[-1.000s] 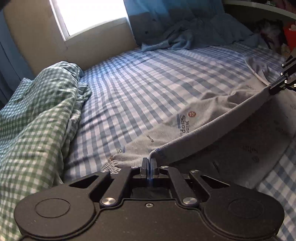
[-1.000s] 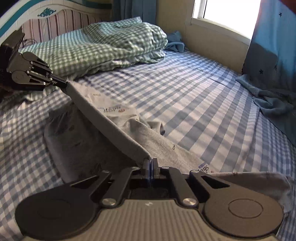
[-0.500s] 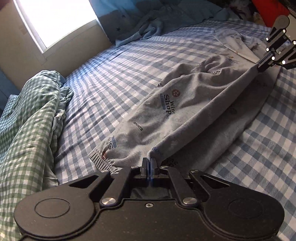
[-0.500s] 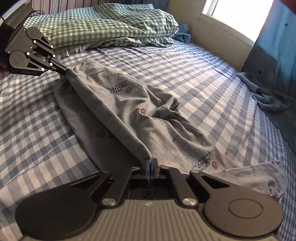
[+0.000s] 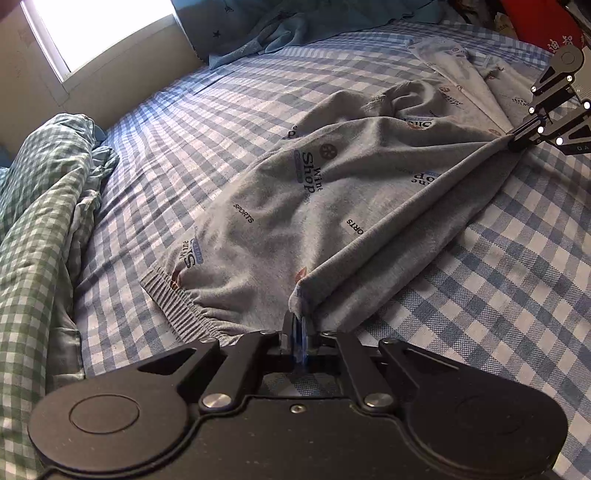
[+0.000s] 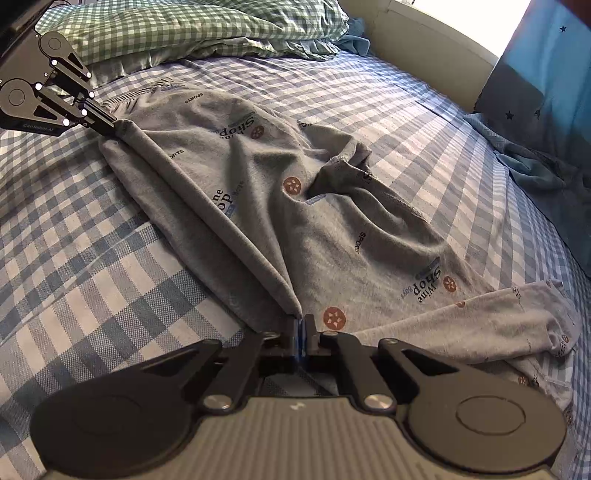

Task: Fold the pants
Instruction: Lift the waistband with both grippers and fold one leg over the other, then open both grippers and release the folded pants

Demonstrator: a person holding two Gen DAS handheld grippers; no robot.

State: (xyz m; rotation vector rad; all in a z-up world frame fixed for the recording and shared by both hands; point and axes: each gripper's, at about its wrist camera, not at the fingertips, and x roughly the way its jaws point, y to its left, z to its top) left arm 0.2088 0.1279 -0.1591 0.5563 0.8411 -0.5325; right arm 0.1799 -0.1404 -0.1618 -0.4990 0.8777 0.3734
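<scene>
Grey printed pants lie on the blue checked bed sheet, folded lengthwise with a raised ridge of cloth stretched between my two grippers. My left gripper pinches the fold's end beside the elastic waistband; its jaws are opening slightly, with the cloth still between them. My right gripper is shut on the other end of the ridge, where the legs begin. Each gripper shows in the other's view: the right gripper and the left gripper. A pale pant leg trails off to the right.
A bunched green checked quilt lies along the bed's left side, toward the head of the bed. A blue blanket is heaped below the curtain by the window wall. A red object stands beyond the bed.
Both grippers have come down toward the bed with the cloth. The lifted fold has sunk and the pants now lie spread over the sheet, the ridge low between the grippers.
</scene>
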